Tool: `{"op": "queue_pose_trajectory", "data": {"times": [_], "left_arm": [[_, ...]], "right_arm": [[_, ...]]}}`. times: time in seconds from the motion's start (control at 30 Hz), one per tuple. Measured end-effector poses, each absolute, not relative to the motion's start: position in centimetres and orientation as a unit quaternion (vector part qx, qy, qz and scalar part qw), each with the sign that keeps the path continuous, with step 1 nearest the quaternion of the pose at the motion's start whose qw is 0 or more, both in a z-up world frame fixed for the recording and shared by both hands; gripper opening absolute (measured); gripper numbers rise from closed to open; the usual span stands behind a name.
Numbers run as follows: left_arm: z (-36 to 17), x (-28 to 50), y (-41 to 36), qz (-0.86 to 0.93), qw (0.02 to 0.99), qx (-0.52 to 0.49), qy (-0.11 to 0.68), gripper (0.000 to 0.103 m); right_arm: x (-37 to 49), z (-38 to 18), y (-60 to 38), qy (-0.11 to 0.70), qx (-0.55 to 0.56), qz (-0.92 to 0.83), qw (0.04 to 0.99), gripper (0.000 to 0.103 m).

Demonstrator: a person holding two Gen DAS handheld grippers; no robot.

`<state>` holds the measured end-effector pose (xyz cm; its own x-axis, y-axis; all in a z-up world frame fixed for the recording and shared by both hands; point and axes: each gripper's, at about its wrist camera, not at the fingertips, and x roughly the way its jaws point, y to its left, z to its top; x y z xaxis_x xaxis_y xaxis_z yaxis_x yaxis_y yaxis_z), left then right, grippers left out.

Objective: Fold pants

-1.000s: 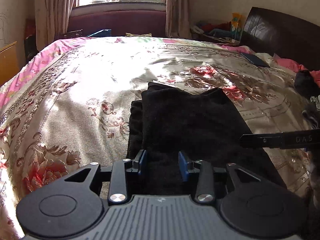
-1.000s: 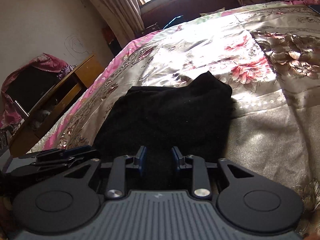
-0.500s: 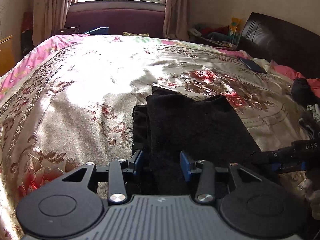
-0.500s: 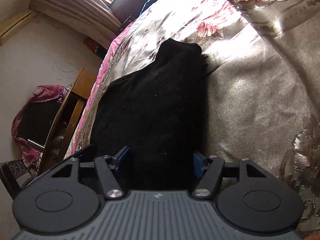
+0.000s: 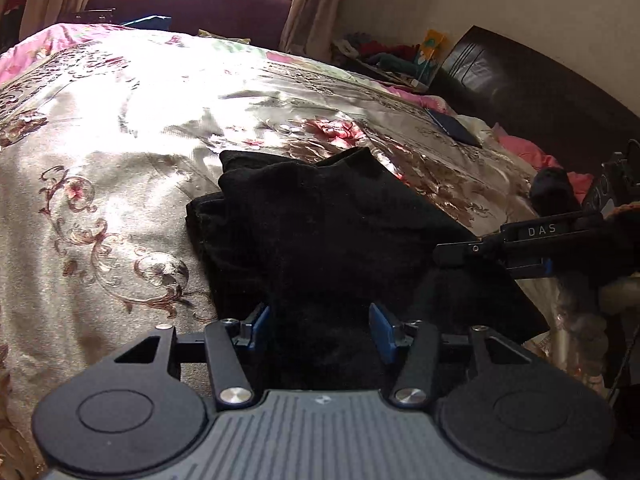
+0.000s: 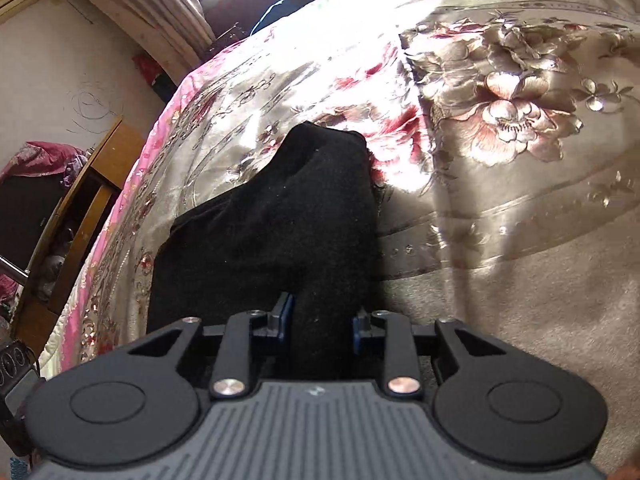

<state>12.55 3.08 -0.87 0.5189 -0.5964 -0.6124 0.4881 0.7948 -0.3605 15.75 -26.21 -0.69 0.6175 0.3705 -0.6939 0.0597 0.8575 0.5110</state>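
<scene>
— Sunlit bedroom, big bed under a shiny beige satin bedspread with red flowers (image 5: 120, 184), dark wooden headboard (image 5: 540, 92) off to one side. See where the black, soft, fuzzy-looking pants (image 5: 320, 232) are?

— Lying on the spread near the closer edge, already doubled over into a thick bundle, layers stacked unevenly, one corner poking up at the far end. What about the two tongs?

— Left gripper (image 5: 319, 326) has its blue pads spread apart, with the near end of the cloth lying between them. Parted, nothing pinched as far as I can judge. Right gripper (image 6: 319, 324) is narrower, its pads standing either side of a raised ridge of the black fabric. Looks close to squeezing it, but whether the pads truly bite I cannot tell

— How do you reckon that cloth will behave?

— Limp and light, I'd say. Thick knit, so it should drape and sag between the two holds, not keep a crease by itself. Satin underneath looks slick, so the whole bundle may slide instead of folding

— So where would you take hold?

— At the near edge, both corners, catching every layer at once. Grab only the top sheet and the lower ones stay behind. That small dark flat thing (image 5: 454, 126) by the headboard is well apart, no bother
</scene>
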Motion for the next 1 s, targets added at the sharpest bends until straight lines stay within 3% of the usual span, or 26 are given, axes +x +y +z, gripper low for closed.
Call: {"op": "queue_pose_trajectory", "data": {"times": [0.13, 0.3, 0.47, 0.67, 0.73, 1.0], "left_arm": [[0.0, 13.1, 2.8, -0.289, 0.878, -0.062, 0.377, 0.062], [2.0, 11.6, 4.7, -0.215, 0.911, 0.014, 0.352, 0.061], [3.7, 10.0, 5.5, -0.209, 0.919, 0.012, 0.335, 0.06], [4.2, 10.9, 3.3, -0.24, 0.909, 0.014, 0.341, 0.06], [3.8, 11.9, 2.9, -0.243, 0.904, 0.009, 0.352, 0.06], [1.7, 16.2, 0.6, -0.269, 0.88, 0.016, 0.392, 0.061]], "right_arm": [[13.6, 0.0, -25.9, 0.407, 0.221, 0.058, 0.885, 0.04], [9.0, 1.6, -22.8, 0.335, 0.149, 0.004, 0.93, 0.041], [5.0, 3.4, -19.9, 0.251, 0.077, -0.026, 0.965, 0.041], [2.9, 3.1, -14.9, 0.269, 0.028, 0.122, 0.955, 0.042], [2.0, 2.3, -12.3, 0.263, -0.03, 0.157, 0.951, 0.05], [5.0, -0.3, -7.7, 0.258, -0.139, 0.17, 0.941, 0.05]]}}
